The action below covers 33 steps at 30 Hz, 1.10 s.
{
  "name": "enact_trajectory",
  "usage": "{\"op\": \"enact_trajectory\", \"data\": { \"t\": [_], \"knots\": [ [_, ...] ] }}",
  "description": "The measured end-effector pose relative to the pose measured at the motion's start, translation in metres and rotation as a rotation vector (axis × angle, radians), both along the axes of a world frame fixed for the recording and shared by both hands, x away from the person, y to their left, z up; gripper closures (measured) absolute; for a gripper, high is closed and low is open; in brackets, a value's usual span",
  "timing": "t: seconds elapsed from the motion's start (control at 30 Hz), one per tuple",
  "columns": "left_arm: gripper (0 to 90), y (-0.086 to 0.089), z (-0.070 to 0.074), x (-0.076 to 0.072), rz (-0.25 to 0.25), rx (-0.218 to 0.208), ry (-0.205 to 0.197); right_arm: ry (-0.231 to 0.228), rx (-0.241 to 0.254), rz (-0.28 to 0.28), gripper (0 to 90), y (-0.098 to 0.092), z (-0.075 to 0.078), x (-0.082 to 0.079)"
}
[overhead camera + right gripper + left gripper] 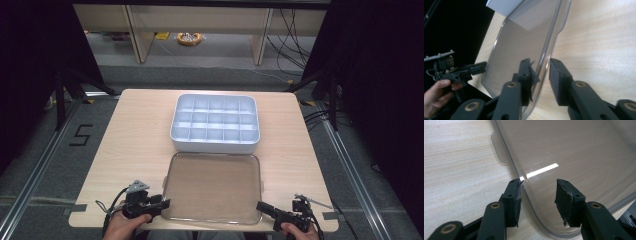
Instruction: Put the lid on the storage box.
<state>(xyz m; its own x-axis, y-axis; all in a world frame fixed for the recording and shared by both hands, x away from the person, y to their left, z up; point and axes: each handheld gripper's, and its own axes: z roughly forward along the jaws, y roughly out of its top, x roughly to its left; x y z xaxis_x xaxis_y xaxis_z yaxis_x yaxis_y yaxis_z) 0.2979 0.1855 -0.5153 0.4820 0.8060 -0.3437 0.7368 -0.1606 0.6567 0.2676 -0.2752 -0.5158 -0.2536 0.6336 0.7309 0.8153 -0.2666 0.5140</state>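
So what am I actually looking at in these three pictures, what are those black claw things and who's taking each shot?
A person sits at a wooden table, holding a two-jaw tool in each hand. One camera looks down from above; the other two ride on the tools and look along their black jaws. On the table lie a white compartment box and, nearer the person, its clear lid. The left gripper has open jaws straddling the lid's corner edge. The right gripper has its jaws around the lid's opposite edge, closed about as far as they go, apparently pinching it.
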Motion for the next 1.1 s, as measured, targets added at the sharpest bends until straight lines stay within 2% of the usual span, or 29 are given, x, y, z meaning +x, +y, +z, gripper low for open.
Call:
{"op": "enact_trajectory", "data": {
  "t": [0.07,0.1,0.13,0.17,0.2,0.23,0.27,0.3,0.37,0.4,0.43,0.5,0.57,0.7,0.73,0.77,0.83,0.87,0.9,0.93,0.97,1.0,1.03,1.07,1.1],
  "knots": [
    [53.8,0.001,0.001,0.0,-0.018,0.002,-0.001,0.002,-0.009,-0.003,72.3,0.001,0.003,-0.001],
    [52.5,0.001,0.0,0.0,-0.015,-0.004,-0.002,-0.061,-0.051,0.012,72.2,0.001,0.004,0.0],
    [51.4,0.001,0.0,0.0,-0.016,-0.007,-0.001,-0.061,-0.051,0.012,72.2,0.001,0.004,0.0],
    [51.4,0.0,0.0,-0.001,-0.008,-0.014,-0.002,-0.083,-0.059,0.02,71.8,0.002,0.006,-0.001],
    [49.8,-0.001,-0.001,0.0,-0.004,-0.021,-0.006,-0.098,-0.098,0.038,71.0,0.003,0.009,-0.002],
    [46.3,-0.002,-0.001,-0.001,0.002,-0.033,-0.009,-0.131,-0.111,0.052,70.6,0.005,0.013,-0.003],
    [44.1,-0.002,0.0,-0.001,-0.006,-0.027,-0.007,-0.15,-0.117,0.063,70.6,0.005,0.014,-0.004],
    [42.9,-0.003,0.0,-0.001,0.001,-0.039,-0.009,-0.159,-0.122,0.066,70.6,0.007,0.016,-0.005],
    [37.4,-0.002,-0.001,0.001,0.022,-0.073,0.005,-0.207,-0.14,0.087,70.8,0.008,0.018,-0.006],
    [37.4,-0.001,-0.001,0.001,0.024,-0.075,0.008,-0.207,-0.14,0.087,70.8,0.008,0.018,-0.006],
    [36.9,0.001,0.0,0.001,0.001,-0.048,0.005,-0.211,-0.138,0.101,70.8,0.009,0.019,-0.007],
    [32.7,-0.001,-0.001,0.002,0.024,-0.086,0.011,-0.239,-0.158,0.112,70.8,0.01,0.02,-0.006],
    [32.1,0.001,-0.001,0.004,0.033,-0.111,0.027,-0.222,-0.148,0.113,70.8,0.01,0.022,-0.007],
    [29.8,0.006,-0.002,0.009,0.026,-0.158,0.05,-0.255,-0.163,0.124,70.8,0.011,0.023,-0.007],
    [29.5,0.007,-0.002,0.01,0.021,-0.166,0.057,-0.225,-0.141,0.118,70.8,0.013,0.025,-0.008],
    [29.2,0.009,-0.003,0.012,0.024,-0.185,0.067,-0.255,-0.161,0.127,70.8,0.012,0.023,-0.006],
    [29.7,0.012,-0.003,0.015,0.025,-0.206,0.081,-0.259,-0.165,0.134,70.8,0.012,0.023,-0.006],
    [29.7,0.015,-0.003,0.016,0.004,-0.194,0.089,-0.259,-0.165,0.134,70.8,0.012,0.023,-0.006],
    [30.8,0.013,-0.004,0.016,0.019,-0.218,0.088,-0.242,-0.161,0.131,70.8,0.013,0.024,-0.007],
    [31.9,0.015,-0.004,0.018,0.007,-0.223,0.091,-0.242,-0.161,0.131,70.8,0.013,0.024,-0.007],
    [31.9,0.019,-0.004,0.019,-0.013,-0.22,0.098,-0.251,-0.167,0.135,70.7,0.013,0.024,-0.007],
    [34.4,0.019,-0.005,0.021,-0.007,-0.245,0.101,-0.264,-0.161,0.139,70.7,0.013,0.024,-0.006],
    [36.5,0.024,-0.006,0.023,-0.033,-0.241,0.108,-0.268,-0.162,0.153,70.7,0.012,0.025,-0.007],
    [39.5,0.027,-0.007,0.026,-0.017,-0.26,0.12,-0.263,-0.163,0.15,70.8,0.013,0.026,-0.008],
    [39.5,0.028,-0.008,0.028,-0.01,-0.276,0.126,-0.234,-0.153,0.146,70.8,0.016,0.028,-0.01]
  ]
}}
